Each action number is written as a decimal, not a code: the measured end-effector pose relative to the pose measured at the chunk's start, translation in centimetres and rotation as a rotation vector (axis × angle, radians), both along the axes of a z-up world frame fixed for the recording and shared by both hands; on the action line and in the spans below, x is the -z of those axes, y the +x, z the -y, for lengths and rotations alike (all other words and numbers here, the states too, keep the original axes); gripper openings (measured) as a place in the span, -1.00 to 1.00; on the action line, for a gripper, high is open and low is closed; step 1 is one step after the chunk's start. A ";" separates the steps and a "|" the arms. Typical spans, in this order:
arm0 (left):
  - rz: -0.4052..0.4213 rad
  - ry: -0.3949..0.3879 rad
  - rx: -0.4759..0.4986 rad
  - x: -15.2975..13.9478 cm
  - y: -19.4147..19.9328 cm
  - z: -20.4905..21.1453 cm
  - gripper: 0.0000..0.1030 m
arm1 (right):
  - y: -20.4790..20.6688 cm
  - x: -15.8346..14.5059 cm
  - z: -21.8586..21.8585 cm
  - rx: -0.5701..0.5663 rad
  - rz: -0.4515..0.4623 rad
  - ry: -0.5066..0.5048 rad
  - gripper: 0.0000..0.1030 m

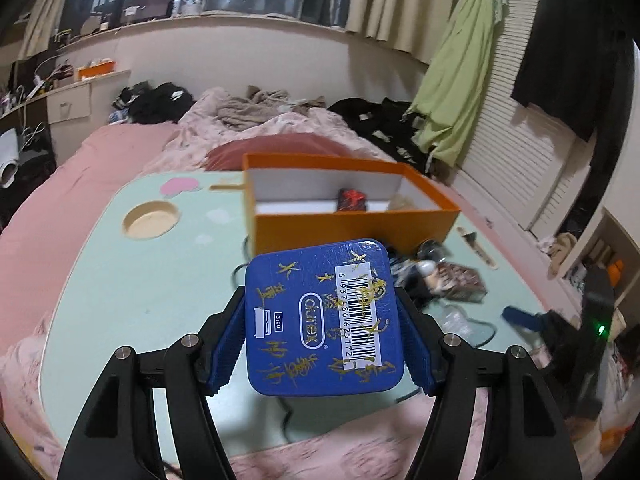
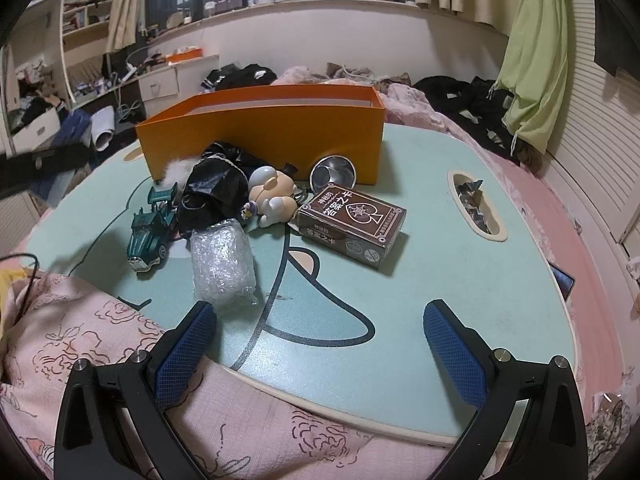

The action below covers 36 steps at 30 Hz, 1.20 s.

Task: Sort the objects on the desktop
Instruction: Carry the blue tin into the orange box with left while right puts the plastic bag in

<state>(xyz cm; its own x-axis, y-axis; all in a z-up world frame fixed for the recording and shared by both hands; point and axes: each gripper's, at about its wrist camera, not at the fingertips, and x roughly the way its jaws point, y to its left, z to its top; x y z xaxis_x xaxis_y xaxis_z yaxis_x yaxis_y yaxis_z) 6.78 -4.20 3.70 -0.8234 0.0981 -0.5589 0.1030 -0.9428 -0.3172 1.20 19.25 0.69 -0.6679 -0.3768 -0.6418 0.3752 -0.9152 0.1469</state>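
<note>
Bed (image 1: 80, 184): big and pink, with a heap of clothes at the far end.
Table (image 2: 440, 280): pale green, with a cartoon drawn on it; it sits on the bed.
Box (image 1: 352, 224): orange, open on top, white inside. It stands at the far side of the table. A small dark red thing lies in it.
Left claw (image 1: 322, 344): it squeezes the blue tin from both sides with its blue pads.
Tin (image 1: 320, 320): blue and square with round corners, gold scribbles and a white barcode sticker. It is up in the air above the table, on the near side of the box.
Right claw (image 2: 320, 320): its jaws stand wide apart with nothing between them. It hangs over the near edge of the table.
Card pack (image 2: 352, 224): brown, lying flat near the middle of the table.
Bubble wrap (image 2: 222, 264): a clear lump just in front of the right claw's left pad.
Black cloth (image 2: 216, 192): crumpled, in front of the box.
Toy car (image 2: 152, 228): green, just left of the black cloth.
Doll (image 2: 272, 196): small and pale, lying between the cloth and the card pack.
Metal cup (image 2: 332, 172): tipped on its side, touching the box.
</note>
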 end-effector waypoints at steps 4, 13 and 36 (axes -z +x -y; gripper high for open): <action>0.014 0.008 -0.032 0.7 0.4 1.1 0.34 | 0.0 -0.2 -0.7 -0.003 -0.005 -0.055 0.99; -0.013 0.005 -0.032 0.2 1.0 1.2 0.34 | 0.4 -1.4 0.8 -0.070 -0.051 -0.046 0.51; -0.048 -0.032 -0.039 -4.5 -6.2 1.7 0.34 | -8.4 -8.7 3.4 -0.120 -0.070 -0.145 -0.42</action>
<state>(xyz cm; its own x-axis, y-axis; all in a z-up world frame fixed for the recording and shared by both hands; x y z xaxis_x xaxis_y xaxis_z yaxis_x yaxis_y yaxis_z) 0.56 -5.87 8.20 -0.8522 0.0485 -0.5209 0.1248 -0.9481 -0.2924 -7.25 15.82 9.40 -0.6540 -0.5416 -0.5281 0.4941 -0.8345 0.2439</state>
